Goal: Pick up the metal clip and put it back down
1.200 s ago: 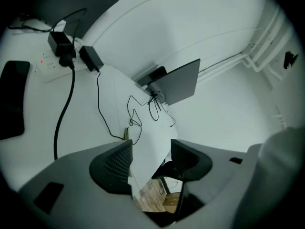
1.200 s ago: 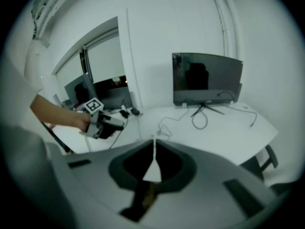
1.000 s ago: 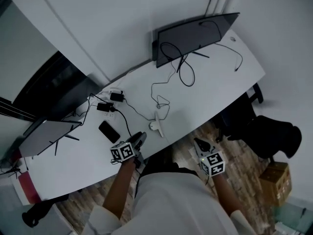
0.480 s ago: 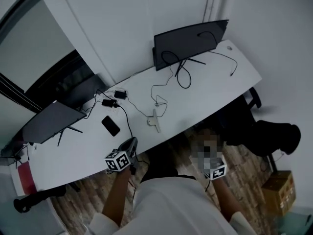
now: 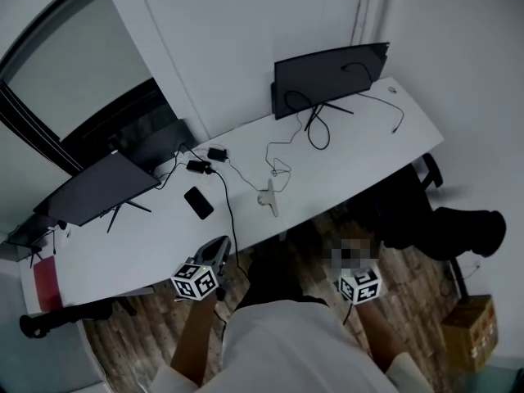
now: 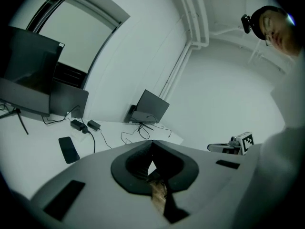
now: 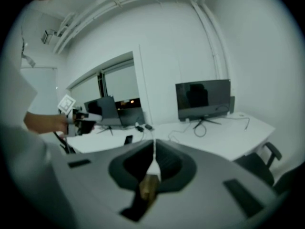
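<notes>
The metal clip, a pale narrow piece, lies on the white desk near its front edge, by a thin cable. My left gripper hangs just off the desk's front edge, left of and nearer than the clip. In the left gripper view its jaws are shut with nothing between them. My right gripper's marker cube shows over the floor, well back from the desk, with its jaws under a mosaic patch. In the right gripper view that gripper is shut and empty. Neither gripper view shows the clip clearly.
A black phone lies left of the clip, with power adapters and cables behind it. One monitor stands at the desk's back right, another at the left. A dark chair and a cardboard box stand on the wooden floor.
My left gripper has drawn back from over the desk's edge toward my body. The head view has swung, so the desk sits further right and higher in the picture.
</notes>
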Available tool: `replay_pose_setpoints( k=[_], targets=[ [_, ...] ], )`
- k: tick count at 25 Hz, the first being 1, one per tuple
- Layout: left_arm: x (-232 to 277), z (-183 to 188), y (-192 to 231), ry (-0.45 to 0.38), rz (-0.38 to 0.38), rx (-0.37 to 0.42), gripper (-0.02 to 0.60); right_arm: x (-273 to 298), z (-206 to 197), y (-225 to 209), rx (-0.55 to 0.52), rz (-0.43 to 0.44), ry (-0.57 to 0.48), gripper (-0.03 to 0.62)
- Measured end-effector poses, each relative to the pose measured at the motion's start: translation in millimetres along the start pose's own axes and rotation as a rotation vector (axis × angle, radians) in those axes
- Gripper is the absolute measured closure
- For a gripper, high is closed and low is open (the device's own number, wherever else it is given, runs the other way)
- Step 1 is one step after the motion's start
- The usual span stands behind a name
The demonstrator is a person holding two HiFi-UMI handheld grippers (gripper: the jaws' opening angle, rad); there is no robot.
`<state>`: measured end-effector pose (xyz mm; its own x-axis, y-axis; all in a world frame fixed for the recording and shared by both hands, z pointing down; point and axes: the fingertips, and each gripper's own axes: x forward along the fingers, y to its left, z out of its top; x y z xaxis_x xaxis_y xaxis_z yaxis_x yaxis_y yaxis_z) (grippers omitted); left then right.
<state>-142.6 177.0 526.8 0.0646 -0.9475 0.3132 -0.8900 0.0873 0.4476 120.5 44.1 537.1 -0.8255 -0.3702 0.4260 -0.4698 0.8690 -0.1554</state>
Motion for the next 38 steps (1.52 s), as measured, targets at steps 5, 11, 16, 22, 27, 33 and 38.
replay_pose_setpoints(
  k=[5, 11, 16, 22, 27, 33, 38],
  targets=[
    [-27, 12, 7, -0.005, -0.016, 0.084, 0.549, -3, 8, 26, -0.019, -0.01, -0.031, 0.562],
    [-52, 28, 7, -0.005, -0.071, 0.16, 0.549, -8, 20, 48, -0.021, -0.067, -0.05, 0.562],
    [-62, 34, 5, 0.009, -0.128, 0.182, 0.549, -13, 32, 60, -0.005, -0.118, -0.084, 0.562],
    [-63, 38, 8, 0.011, -0.157, 0.186, 0.549, -13, 42, 65, 0.007, -0.147, -0.112, 0.562],
    [-59, 48, 8, -0.001, -0.167, 0.19, 0.549, -13, 46, 67, 0.008, -0.155, -0.11, 0.562],
    [-53, 49, 4, 0.005, -0.174, 0.195, 0.549, -17, 46, 65, 0.018, -0.164, -0.118, 0.562],
    [-48, 50, 2, 0.009, -0.173, 0.196, 0.549, -19, 48, 60, 0.017, -0.167, -0.121, 0.562]
  ],
)
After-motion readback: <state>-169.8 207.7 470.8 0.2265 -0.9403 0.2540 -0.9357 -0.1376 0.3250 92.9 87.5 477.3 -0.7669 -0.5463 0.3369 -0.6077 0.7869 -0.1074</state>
